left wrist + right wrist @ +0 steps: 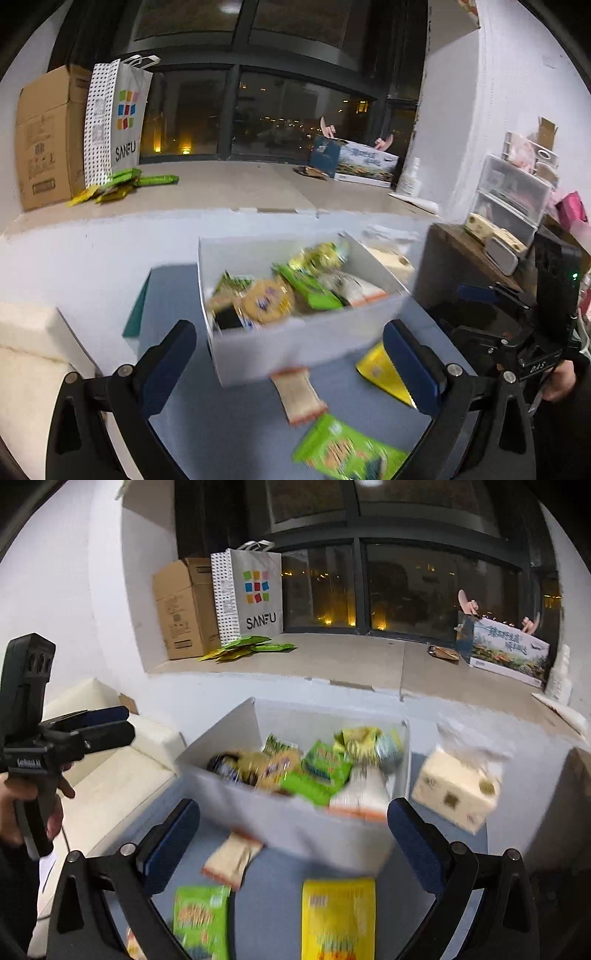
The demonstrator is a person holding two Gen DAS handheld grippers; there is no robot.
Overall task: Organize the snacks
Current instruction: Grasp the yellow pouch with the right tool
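Snacks in green, yellow and orange wrappers fill the white box (295, 343) on the blue table (236, 435); a yellow packet (338, 919), a green packet (201, 919) and a beige packet (232, 858) lie before it. Left gripper (291, 363) and right gripper (295, 843) hover spread, holding nothing.

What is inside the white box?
The white box holds piled snack packets: green packets, a round yellow pack, a white-orange packet. Anything beneath them is hidden.

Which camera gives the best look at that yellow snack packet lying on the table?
The right wrist view: the yellow packet lies whole and front-facing below the white box. The left wrist view shows only part, behind a gripper finger.
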